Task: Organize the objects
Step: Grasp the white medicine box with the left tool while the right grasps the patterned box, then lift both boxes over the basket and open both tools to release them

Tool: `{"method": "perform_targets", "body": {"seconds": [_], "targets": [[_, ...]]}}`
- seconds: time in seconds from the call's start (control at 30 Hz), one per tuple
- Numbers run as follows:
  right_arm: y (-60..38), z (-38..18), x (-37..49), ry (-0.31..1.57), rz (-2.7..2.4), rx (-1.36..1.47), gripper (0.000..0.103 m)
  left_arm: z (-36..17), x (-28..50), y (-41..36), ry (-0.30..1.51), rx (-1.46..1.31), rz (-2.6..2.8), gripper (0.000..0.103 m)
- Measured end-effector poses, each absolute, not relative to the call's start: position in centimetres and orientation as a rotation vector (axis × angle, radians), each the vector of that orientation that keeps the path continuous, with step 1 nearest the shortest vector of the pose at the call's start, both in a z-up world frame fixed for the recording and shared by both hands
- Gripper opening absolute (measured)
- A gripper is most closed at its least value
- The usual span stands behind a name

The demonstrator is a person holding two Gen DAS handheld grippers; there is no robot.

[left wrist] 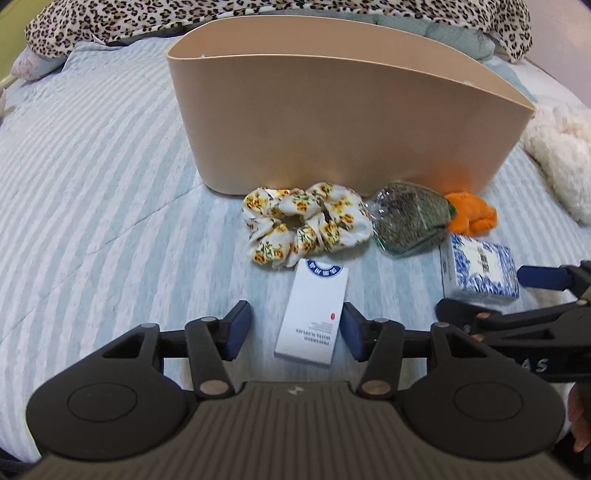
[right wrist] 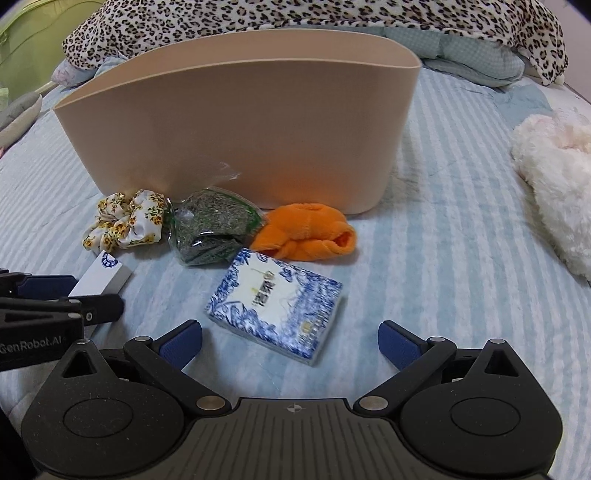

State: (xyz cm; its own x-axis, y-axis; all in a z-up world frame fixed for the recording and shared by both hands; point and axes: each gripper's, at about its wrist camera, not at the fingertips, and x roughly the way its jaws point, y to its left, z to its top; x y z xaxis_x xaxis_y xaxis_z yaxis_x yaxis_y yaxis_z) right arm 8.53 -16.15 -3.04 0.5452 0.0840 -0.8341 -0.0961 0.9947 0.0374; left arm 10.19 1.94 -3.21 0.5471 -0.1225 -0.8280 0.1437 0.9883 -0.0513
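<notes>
We found the bin (left wrist: 314, 122) standing on the bed (left wrist: 92, 184), with a blanket (right wrist: 295, 18) heaped behind it. Along the bin's near side lay a row: the scrunchie (left wrist: 304, 227) at the left, the bag of dried herbs (left wrist: 408, 223) just beside it to the right, then the plush toy (right wrist: 306, 234), its end touching the bag. Before the scrunchie lay the slim box (left wrist: 314, 314), between the fingers of our left tongs (left wrist: 293, 326). To its right, before the bag and the plush toy, sat the patterned box (right wrist: 275, 306), ahead of our right tongs (right wrist: 290, 345). A fluffy toy (right wrist: 557, 192) lay well apart at the far right.
</notes>
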Motion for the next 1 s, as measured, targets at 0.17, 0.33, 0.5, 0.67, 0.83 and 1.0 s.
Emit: {"method": "perform_targets", "body": {"seconds": [0.17, 0.33, 0.5, 0.67, 0.83, 1.0], "targets": [[-15.4, -3.3, 9.2, 0.961, 0.108, -0.042, 0.1, -3.3, 10.3, 1.8, 0.964, 0.049, -0.156, 0.037], [-15.3, -2.9, 8.6, 0.935, 0.128, -0.059, 0.069, -3.0, 10.4, 2.2, 0.972, 0.031, -0.155, 0.033], [-15.9, -2.1, 7.7, 0.938, 0.138, -0.026, 0.065, -2.2, 9.7, 2.5, 0.99, 0.008, -0.162, 0.032], [-17.0, -1.0, 6.7, 0.913, 0.144, -0.001, 0.065, -1.7, 8.4, 2.7, 0.979, 0.006, -0.173, 0.032], [-17.6, 1.1, 5.3, 0.872, 0.159, 0.012, 0.065, 0.3, 7.1, 2.3, 0.925, 0.011, -0.169, 0.032], [-18.1, 3.5, 4.2, 0.789, 0.162, 0.005, 0.065, 3.0, 6.3, 2.6, 0.84, 0.011, -0.158, 0.032]]}}
